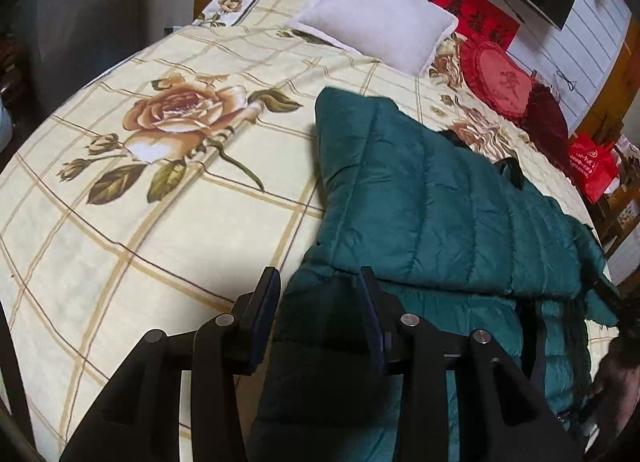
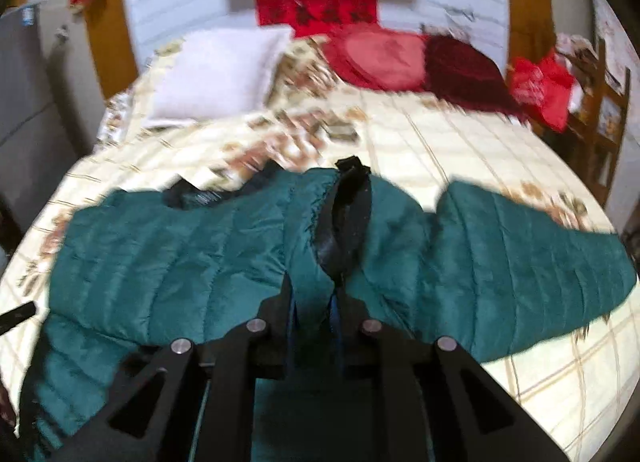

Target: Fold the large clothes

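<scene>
A teal quilted puffer jacket [image 1: 432, 197] lies on the bed, one sleeve folded across its body. In the right wrist view the jacket [image 2: 180, 254] spreads wide with its other sleeve [image 2: 520, 262] stretched to the right and a black lining [image 2: 344, 221] showing at the front opening. My left gripper [image 1: 320, 282] is open above the jacket's near left edge, with fabric between its fingers. My right gripper [image 2: 312, 294] is shut on a fold of the jacket's front edge.
The bed has a cream floral checked cover [image 1: 140, 181]. A white pillow [image 1: 376, 17], a red heart cushion [image 1: 496, 81] and a dark red cushion [image 2: 464, 61] lie at the head. A red bag [image 1: 592, 165] stands by wooden furniture at the right.
</scene>
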Action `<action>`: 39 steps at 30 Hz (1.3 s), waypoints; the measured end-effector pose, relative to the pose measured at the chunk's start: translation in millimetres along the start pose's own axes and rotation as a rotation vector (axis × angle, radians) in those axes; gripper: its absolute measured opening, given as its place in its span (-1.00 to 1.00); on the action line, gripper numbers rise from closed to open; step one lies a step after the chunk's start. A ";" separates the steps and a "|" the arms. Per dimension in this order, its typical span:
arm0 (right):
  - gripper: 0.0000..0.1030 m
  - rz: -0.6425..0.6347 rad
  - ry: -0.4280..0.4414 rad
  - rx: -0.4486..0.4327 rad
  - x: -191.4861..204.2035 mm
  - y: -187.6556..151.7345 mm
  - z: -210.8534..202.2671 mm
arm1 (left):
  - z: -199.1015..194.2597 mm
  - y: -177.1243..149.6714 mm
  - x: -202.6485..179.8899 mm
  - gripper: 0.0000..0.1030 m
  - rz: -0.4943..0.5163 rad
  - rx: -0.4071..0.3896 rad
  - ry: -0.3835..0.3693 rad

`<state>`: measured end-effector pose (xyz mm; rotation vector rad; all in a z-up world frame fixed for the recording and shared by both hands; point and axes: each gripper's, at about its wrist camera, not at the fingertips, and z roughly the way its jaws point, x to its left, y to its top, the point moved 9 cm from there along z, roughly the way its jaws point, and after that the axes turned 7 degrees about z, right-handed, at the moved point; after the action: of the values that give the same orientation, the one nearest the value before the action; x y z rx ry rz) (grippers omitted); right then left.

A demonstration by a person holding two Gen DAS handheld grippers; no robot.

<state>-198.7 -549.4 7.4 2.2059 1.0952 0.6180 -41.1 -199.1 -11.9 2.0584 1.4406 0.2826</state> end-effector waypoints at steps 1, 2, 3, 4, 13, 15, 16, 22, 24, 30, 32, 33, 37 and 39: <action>-0.72 0.001 -0.020 0.012 -4.7 -5.0 7.8 | 0.8 -0.5 -0.9 -0.09 0.002 0.002 0.001; -0.72 -0.003 -0.042 0.021 -8.2 -9.4 15.2 | 1.1 -0.7 -1.5 -0.09 0.003 0.002 0.003; -0.72 -0.011 -0.056 0.025 -11.6 -13.2 19.6 | 1.2 -0.1 -2.2 -0.09 0.003 0.001 0.005; -0.72 -0.025 -0.070 0.030 -12.5 -15.9 24.1 | 0.9 1.1 -2.9 -0.09 0.003 -0.001 0.005; -0.01 -0.022 0.008 -0.036 -1.4 1.2 -21.1 | 3.1 34.6 -29.7 -0.09 0.035 -0.050 -0.007; -0.01 -0.046 0.088 -0.015 22.1 6.6 -27.5 | 10.5 44.8 -38.5 -0.09 0.044 -0.052 -0.002; -0.01 -0.065 0.122 0.003 34.6 8.0 -26.6 | 15.3 49.2 -42.7 -0.09 0.048 -0.052 0.001; -0.01 -0.179 0.159 0.061 91.1 9.6 16.0 | 48.7 69.5 -59.6 -0.09 0.108 -0.080 0.076; -0.01 -0.211 0.128 0.062 98.5 9.8 35.5 | 60.2 70.7 -61.3 -0.08 0.133 -0.071 0.100; -0.01 -0.142 0.106 0.121 87.5 1.5 82.9 | 76.5 66.9 -62.2 -0.03 0.176 -0.092 0.109; -0.01 -0.122 0.112 0.119 84.2 0.4 87.1 | 77.6 66.1 -62.2 -0.03 0.181 -0.097 0.110; -0.01 -0.126 0.109 0.119 84.2 1.0 88.0 | 77.7 65.9 -62.3 -0.03 0.179 -0.096 0.109; 0.00 -0.141 0.094 0.142 84.5 0.7 75.1 | 78.0 64.6 -61.1 -0.03 0.171 -0.100 0.103; 0.00 -0.132 0.116 0.143 83.6 0.8 61.8 | 77.9 63.7 -61.5 -0.03 0.171 -0.105 0.103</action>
<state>-113.1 -499.7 -24.5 2.2174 1.3715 0.6344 23.2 -296.8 -26.6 2.1097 1.2808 0.5296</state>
